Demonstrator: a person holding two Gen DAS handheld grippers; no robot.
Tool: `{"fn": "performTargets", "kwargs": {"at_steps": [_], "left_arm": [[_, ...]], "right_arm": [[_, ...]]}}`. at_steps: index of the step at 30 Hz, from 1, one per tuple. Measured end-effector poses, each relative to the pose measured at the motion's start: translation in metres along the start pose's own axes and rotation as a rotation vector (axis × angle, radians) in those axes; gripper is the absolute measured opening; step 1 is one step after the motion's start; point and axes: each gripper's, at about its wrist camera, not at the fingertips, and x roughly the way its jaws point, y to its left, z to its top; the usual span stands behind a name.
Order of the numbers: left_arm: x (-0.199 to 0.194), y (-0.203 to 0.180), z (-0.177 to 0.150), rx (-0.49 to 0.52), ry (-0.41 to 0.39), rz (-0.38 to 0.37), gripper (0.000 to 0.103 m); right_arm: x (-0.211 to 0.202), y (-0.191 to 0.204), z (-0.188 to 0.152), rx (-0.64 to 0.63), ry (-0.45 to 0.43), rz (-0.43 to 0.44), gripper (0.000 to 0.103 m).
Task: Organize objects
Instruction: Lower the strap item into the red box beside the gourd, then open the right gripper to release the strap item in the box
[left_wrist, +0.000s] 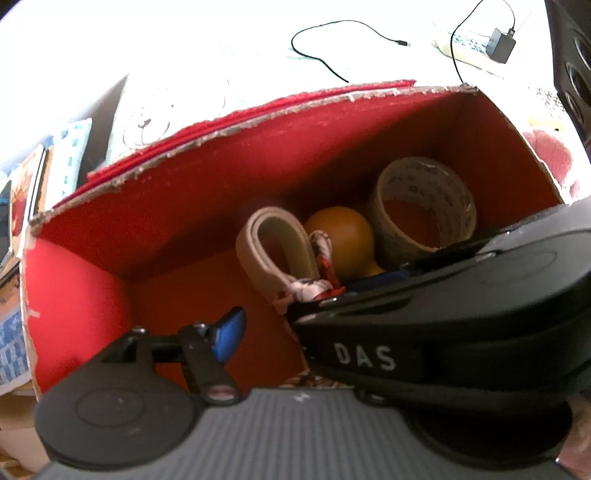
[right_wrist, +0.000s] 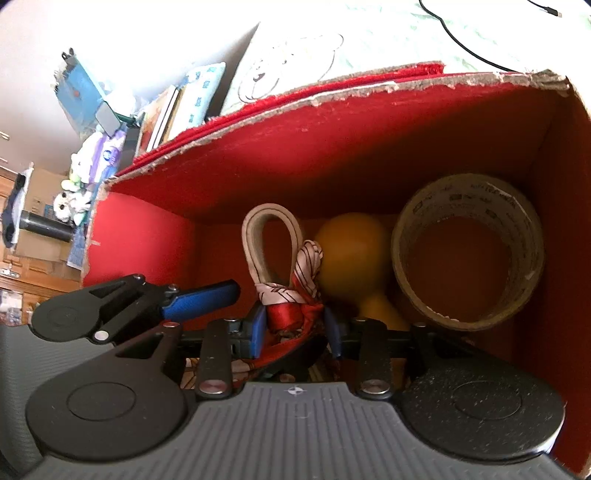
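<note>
An open red cardboard box (left_wrist: 177, 192) (right_wrist: 332, 147) fills both views. Inside lie a roll of brown tape (left_wrist: 424, 177) (right_wrist: 469, 199), a yellow gourd-shaped object (left_wrist: 340, 236) (right_wrist: 351, 243) and a beige strap loop (left_wrist: 255, 240) (right_wrist: 255, 236) tied with a red and white scarf (left_wrist: 314, 284) (right_wrist: 291, 306). My right gripper (right_wrist: 295, 325) is inside the box, shut on the scarf. Its black body (left_wrist: 443, 332) crosses the left wrist view. My left gripper (left_wrist: 295, 321) hovers just left of it, open and empty. One of its blue fingers (left_wrist: 231, 332) (right_wrist: 199, 299) shows; the other is hidden.
The box sits on a pale sheet with a bear print (left_wrist: 147, 118). A black cable (left_wrist: 321, 59) and a charger (left_wrist: 500, 44) lie behind it, with a dark speaker (left_wrist: 576, 74) at far right. Books (right_wrist: 162, 114) and soft toys (right_wrist: 70, 199) crowd the left.
</note>
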Motion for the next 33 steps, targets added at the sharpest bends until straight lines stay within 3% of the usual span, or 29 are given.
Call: {"fn": "performTargets", "kwargs": {"at_steps": [9, 33], "left_arm": [[-0.006, -0.002, 0.000, -0.005, -0.029, 0.038, 0.076], [-0.002, -0.005, 0.000, -0.013, -0.043, 0.094, 0.082]], "right_arm": [[-0.003, -0.010, -0.002, 0.060, -0.036, 0.047, 0.035], [-0.002, -0.010, -0.002, 0.061, -0.061, 0.044, 0.028]]}}
